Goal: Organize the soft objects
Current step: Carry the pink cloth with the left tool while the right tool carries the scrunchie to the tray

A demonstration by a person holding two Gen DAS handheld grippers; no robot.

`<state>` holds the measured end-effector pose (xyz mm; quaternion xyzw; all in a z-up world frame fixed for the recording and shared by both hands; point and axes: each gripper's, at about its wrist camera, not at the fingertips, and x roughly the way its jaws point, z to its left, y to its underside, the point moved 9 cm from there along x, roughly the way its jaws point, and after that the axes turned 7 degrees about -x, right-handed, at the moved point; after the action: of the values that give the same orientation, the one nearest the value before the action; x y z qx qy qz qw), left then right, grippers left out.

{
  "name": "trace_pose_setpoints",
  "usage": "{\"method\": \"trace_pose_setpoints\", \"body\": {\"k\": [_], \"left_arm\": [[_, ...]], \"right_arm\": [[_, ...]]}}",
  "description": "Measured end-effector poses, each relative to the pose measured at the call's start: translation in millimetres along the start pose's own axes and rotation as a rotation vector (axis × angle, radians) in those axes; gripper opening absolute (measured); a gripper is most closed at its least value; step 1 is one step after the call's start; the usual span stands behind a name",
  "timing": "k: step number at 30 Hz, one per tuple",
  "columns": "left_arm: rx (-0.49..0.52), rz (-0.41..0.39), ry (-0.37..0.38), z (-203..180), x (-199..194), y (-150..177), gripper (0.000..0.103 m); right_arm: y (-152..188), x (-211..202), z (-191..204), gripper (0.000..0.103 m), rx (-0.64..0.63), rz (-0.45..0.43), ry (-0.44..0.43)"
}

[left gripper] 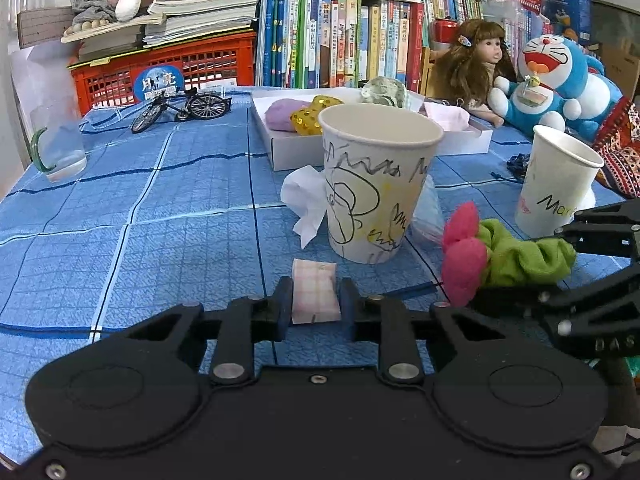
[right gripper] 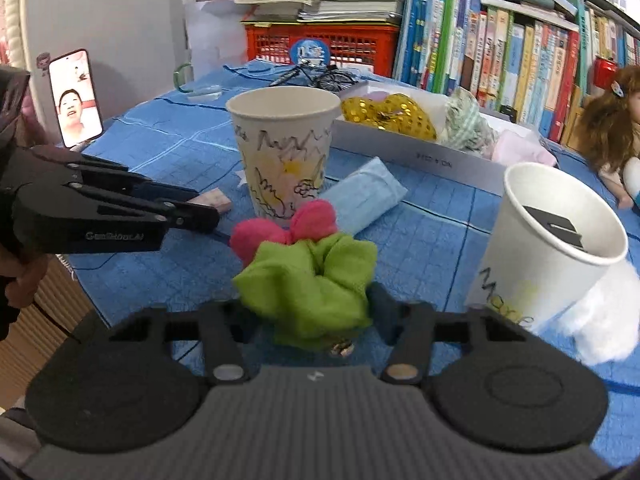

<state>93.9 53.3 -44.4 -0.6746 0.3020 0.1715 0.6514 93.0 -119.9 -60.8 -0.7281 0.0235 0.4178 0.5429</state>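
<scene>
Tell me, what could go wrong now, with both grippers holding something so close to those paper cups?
The drawn-on paper cup stands just ahead of the left gripper, which pinches a small pink pad; a push forward could tip it. The green scrunchie sits loosely in the right gripper and may slip out. The second cup stands close on its right and could get knocked.

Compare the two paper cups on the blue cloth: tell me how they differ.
The scribbled cup carries black zigzags and yellow drawing all round; the plainer cup shows only a little writing near its base. The scribbled cup stands in the middle, beside a white tissue; the plainer cup stands further right, against something white and fluffy. A dark flat piece lies inside the plainer cup; none shows in the scribbled one. Both are white, upright and open-topped.
</scene>
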Motion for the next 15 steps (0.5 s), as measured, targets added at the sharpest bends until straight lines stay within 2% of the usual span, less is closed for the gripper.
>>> {"method": "trace_pose_setpoints", "body": {"k": [1, 4, 15], "left_arm": [[0.001, -0.001, 0.001, -0.1, -0.6, -0.5, 0.023], [0.006, -0.009, 0.007, -0.6, -4.5, -3.7, 0.023], [-0.003, -0.104, -0.008, 15.5, -34.7, -51.1, 0.023]], "right_arm": [[-0.2, -1.5, -0.8, 0.045, 0.004, -0.001, 0.006], [-1.6, -7.0, -2.2, 0.042, 0.008, -0.005, 0.006], [-39.3, -45.9, -5.5, 0.042, -0.035, -0.109, 0.037]]}}
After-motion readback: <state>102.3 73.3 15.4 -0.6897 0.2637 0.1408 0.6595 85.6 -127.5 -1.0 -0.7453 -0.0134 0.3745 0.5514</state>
